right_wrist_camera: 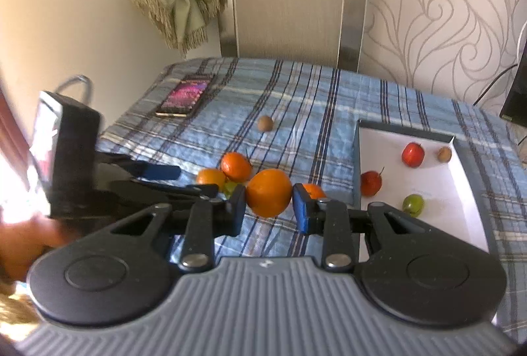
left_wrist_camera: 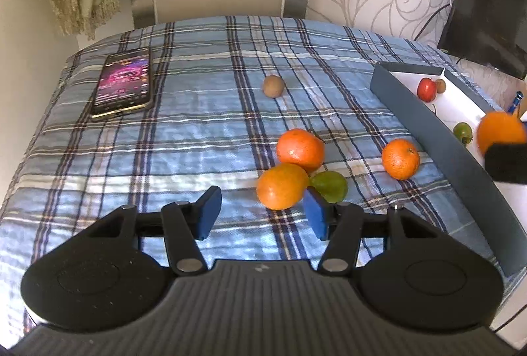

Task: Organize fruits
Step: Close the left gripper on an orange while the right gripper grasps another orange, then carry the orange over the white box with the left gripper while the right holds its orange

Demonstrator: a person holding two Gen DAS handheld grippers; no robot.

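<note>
- Progress looks partial. In the right wrist view, the shallow grey-walled box with a white floor (right_wrist_camera: 357,164), at right of frame, already holds 2 small red fruits (right_wrist_camera: 412,153), a small brown round fruit (right_wrist_camera: 444,154) and a small green fruit (right_wrist_camera: 413,205).
- Left on the blue plaid cloth over the worktop (left_wrist_camera: 197,132): 3 loose oranges (left_wrist_camera: 300,149), a green fruit (left_wrist_camera: 331,186) partly hidden behind them, and a brown round fruit (left_wrist_camera: 273,86) alone further up the frame.
- The right hand-held gripper (right_wrist_camera: 268,207) pinches a large round orange (right_wrist_camera: 269,192) between its blue pads, at centre frame, just left of the box wall and raised off the cloth, I judge.
- The left hand-held gripper (left_wrist_camera: 262,214) is spread and carries nothing; the nearest loose orange (left_wrist_camera: 282,186) lies just beyond its pads, slightly right of centre.
- A lit black smartphone (left_wrist_camera: 123,82) rests at upper left.
</note>
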